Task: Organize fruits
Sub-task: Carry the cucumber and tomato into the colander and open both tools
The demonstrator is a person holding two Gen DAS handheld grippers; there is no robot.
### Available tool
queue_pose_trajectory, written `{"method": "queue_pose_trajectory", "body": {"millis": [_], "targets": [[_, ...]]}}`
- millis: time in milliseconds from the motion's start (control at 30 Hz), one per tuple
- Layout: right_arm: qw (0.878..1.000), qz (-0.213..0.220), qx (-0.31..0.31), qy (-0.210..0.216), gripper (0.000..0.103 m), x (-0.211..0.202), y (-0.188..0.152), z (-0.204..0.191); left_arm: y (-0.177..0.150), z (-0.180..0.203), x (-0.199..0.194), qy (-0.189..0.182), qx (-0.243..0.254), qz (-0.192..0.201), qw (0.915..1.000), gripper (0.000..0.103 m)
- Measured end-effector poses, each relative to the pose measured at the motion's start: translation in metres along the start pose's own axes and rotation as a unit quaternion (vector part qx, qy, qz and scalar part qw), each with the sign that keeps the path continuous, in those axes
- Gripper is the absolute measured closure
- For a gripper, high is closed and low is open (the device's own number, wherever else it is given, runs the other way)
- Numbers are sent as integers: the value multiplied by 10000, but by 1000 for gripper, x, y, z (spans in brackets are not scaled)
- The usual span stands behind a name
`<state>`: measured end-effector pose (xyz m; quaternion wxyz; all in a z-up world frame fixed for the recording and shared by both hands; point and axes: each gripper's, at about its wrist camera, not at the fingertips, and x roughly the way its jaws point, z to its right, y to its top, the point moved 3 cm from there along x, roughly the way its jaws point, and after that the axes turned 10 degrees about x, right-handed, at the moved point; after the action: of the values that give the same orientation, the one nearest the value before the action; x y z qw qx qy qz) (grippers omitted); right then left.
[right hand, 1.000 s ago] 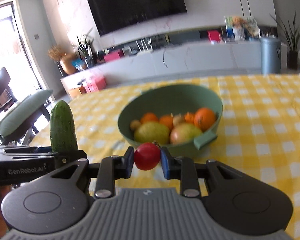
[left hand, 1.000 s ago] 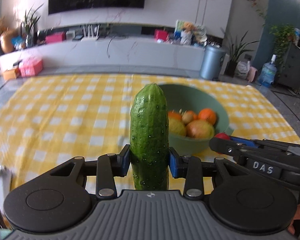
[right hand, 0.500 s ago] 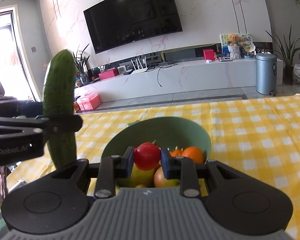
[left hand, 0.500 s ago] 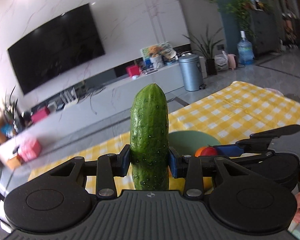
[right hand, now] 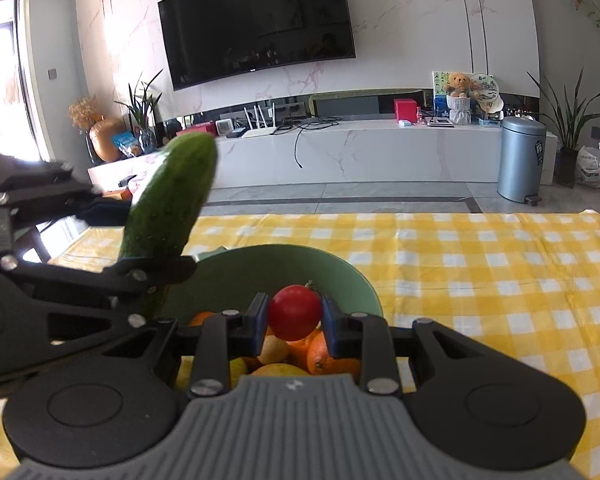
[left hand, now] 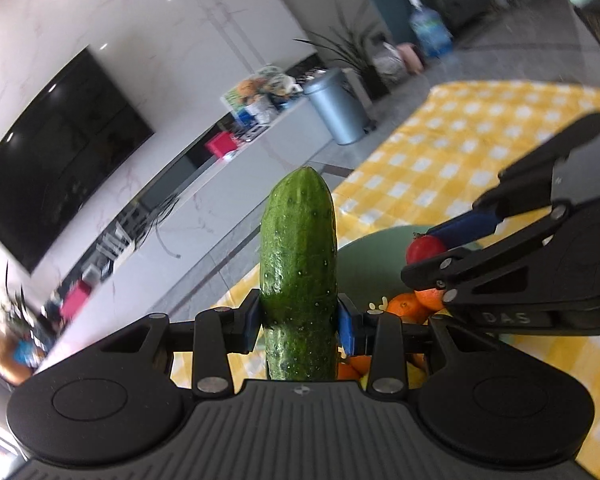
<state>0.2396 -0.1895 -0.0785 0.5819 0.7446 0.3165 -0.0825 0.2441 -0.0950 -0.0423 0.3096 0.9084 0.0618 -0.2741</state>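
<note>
the green bowl (right hand: 342, 280) sits on the tabletop (right hand: 500, 280), which is covered in a yellow checked cloth, and both tools hang just above it. the left tool (left hand: 299, 322) is pinching a cucumber (left hand: 298, 256) across its lower half, blue pads pressed into the skin on both sides; in the right wrist view the cucumber (right hand: 168, 196) leans over the bowl's left rim, its rounded tip tilted up and toward the bowl's middle. the right tool (right hand: 295, 320) is pressed together on a small red tomato (right hand: 295, 312), held between its blue pads directly over the bowl's inside. from the left wrist view that same tomato (left hand: 426, 250) shows above the bowl (left hand: 380, 248), gripped at the tip of the right tool (left hand: 432, 256), which reaches in from the bowl's right side. inside the bowl lie oranges (right hand: 320, 354) and yellowish fruit (right hand: 276, 370) — packed close together under the tomato. the two tools are near each other over the bowl, the left one at its left edge, the right one over its centre. beyond the bowl — past the far edge of the tabletop — stand a long white tv bench (right hand: 360, 152), a dark tv (right hand: 256, 20) on the wall and a grey bin (right hand: 520, 158)
</note>
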Motion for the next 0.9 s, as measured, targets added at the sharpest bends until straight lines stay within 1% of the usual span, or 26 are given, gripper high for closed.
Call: {"method": "queue_pose_trajectory", "body": {"millis": [67,167,233,400,500,633,667,700,733,767,900], "targets": [[10000,-39,-26,6,78,3,-1,2,0,2,12,-148,176,-34,9997,60],[9999,-45,-158,-28,78,6,-2,4,-5,6,26,-485,390,-117,9980,60],[9997,-15,-223,-60,78,7,-1,4,-6,10,32,-641,598,-59,9961,60],[9998,-13,-175,-50,78,10,-1,9,-5,10,49,-968,711,-190,9926,60],[9998,-23,-169,-89,78,12,-3,12,-8,9,58,-1235,609,-241,9902,60],[9999,-8,-56,-112,78,13,-2,17,-11,12,63,-1307,669,-304,9887,59],[9999,-12,-36,-117,78,13,-2,18,-12,13,63,-1359,672,-318,9879,57],[9999,-16,-23,-119,78,14,-2,18,-13,14,64,-1420,660,-340,9871,52],[9999,-23,-15,-113,78,14,-3,19,-14,15,64,-1452,655,-364,9866,51],[9999,-37,-14,-109,78,15,-3,18,-15,15,65,-1351,667,-368,9879,49],[9999,-55,-18,-101,78,16,-4,17,-20,9,62,-1347,376,-297,9897,47]]}}
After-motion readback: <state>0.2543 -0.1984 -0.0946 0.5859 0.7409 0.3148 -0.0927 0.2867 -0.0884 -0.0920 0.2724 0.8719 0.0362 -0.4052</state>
